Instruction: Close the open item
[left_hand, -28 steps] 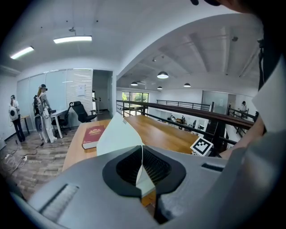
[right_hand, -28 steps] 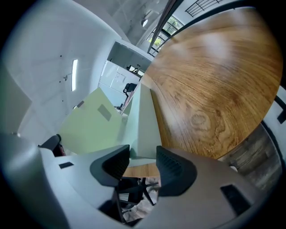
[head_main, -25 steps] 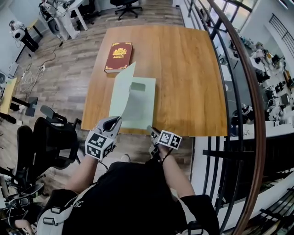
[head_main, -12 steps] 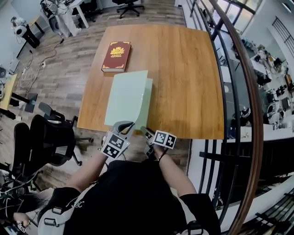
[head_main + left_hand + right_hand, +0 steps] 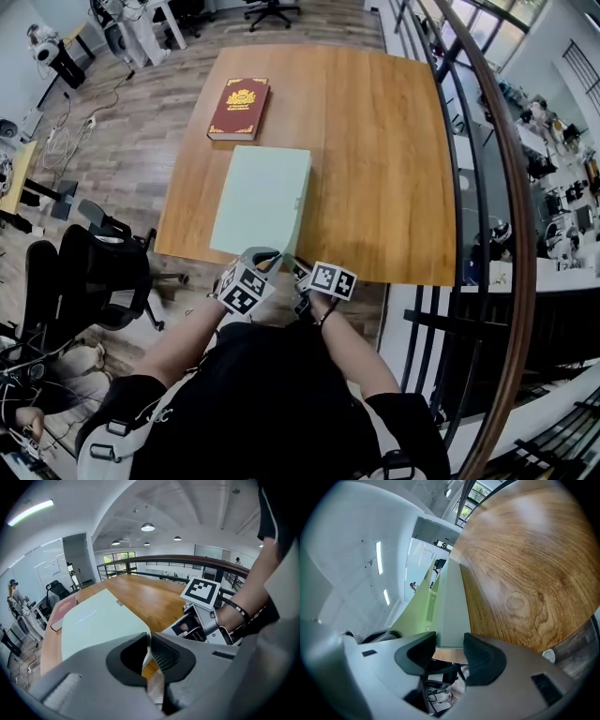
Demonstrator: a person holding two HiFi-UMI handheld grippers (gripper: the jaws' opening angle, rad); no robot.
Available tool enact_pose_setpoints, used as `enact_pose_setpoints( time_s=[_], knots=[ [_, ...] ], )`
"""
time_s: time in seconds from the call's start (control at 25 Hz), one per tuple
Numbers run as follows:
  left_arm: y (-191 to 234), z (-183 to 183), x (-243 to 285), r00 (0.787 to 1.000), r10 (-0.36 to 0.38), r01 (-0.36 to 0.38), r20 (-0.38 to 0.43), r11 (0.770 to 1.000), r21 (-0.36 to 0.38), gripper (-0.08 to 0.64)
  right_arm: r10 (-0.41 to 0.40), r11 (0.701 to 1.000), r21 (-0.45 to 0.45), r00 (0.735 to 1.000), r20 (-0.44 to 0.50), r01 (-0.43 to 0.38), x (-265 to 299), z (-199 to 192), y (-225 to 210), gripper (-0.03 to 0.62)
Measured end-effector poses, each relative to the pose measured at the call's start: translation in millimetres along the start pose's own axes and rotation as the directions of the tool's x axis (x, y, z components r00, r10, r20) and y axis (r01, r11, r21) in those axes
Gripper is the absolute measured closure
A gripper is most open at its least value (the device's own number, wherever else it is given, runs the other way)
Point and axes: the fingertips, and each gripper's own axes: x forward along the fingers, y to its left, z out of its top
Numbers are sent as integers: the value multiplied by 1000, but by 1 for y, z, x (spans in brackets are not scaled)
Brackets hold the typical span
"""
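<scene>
A pale green folder (image 5: 262, 199) lies shut and flat on the wooden table (image 5: 375, 141), its near end at the table's front edge. My left gripper (image 5: 263, 255) is at the folder's near corner. In the left gripper view the cover's thin corner (image 5: 146, 641) still stands between the jaws of the left gripper (image 5: 147, 651), which are opening. My right gripper (image 5: 292, 267) sits just to the right of it. In the right gripper view the folder's thick near end (image 5: 452, 606) fills the gap of the right gripper (image 5: 450, 651), whose jaws are shut on it.
A dark red book (image 5: 239, 108) lies closed at the table's far left, beyond the folder. A black office chair (image 5: 94, 272) stands left of the table. A curved railing (image 5: 487, 187) runs along the right side. Wooden floor surrounds the table.
The folder's cover, raised a second ago, has come down flat onto the folder. My left gripper moved right and toward the near edge with it; the right gripper stayed put.
</scene>
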Motion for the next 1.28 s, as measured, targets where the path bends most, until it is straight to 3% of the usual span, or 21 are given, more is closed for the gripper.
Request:
enact_pose_setpoints(
  time_s=[0.2,0.4,0.52,1.04,1.28],
  knots=[
    [-3,-11,13,999,-30,30,-45,999,12,535,6,1000,9,1000,-7,-6,0,0,-1,403],
    [-4,-23,25,995,-50,52,-92,998,26,532,19,996,87,1000,13,-20,0,-1,-5,396],
    [-5,-30,30,992,-50,55,-117,998,40,528,16,997,78,1000,-6,-15,0,-1,-4,396],
    [-10,-32,39,988,-76,80,-133,996,26,522,-12,994,107,1000,-23,14,-8,0,-7,400],
    [-12,-36,41,986,-68,76,-150,996,51,508,4,988,156,998,61,-14,-27,29,-12,410]
  ],
)
